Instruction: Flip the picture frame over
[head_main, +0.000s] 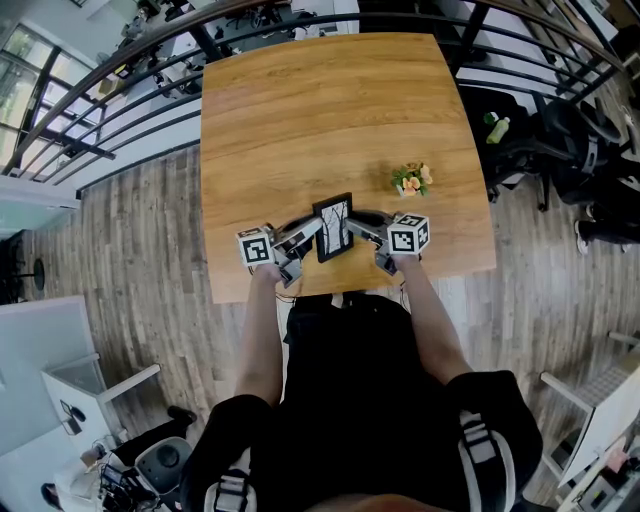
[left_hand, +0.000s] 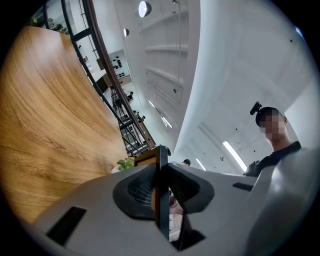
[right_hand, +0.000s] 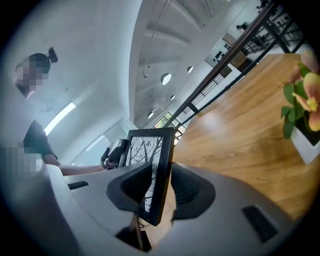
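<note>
The picture frame (head_main: 333, 227) is black with a tree print. It stands upright, lifted over the near edge of the wooden table (head_main: 320, 110). My left gripper (head_main: 312, 237) is shut on its left side and my right gripper (head_main: 360, 228) on its right side. In the left gripper view the frame (left_hand: 162, 157) shows edge-on, pinched between that gripper's (left_hand: 162, 191) dark pads. The right gripper view shows the frame's (right_hand: 148, 150) printed face turned slightly, with the pads of that gripper (right_hand: 160, 192) pressing on both of its faces.
A small potted plant with orange flowers (head_main: 411, 180) stands on the table to the right of the frame, also visible as the plant (right_hand: 302, 115) (left_hand: 125, 164). Black chairs and a green bottle (head_main: 497, 128) sit beyond the table's right edge. A railing (head_main: 120, 110) runs behind.
</note>
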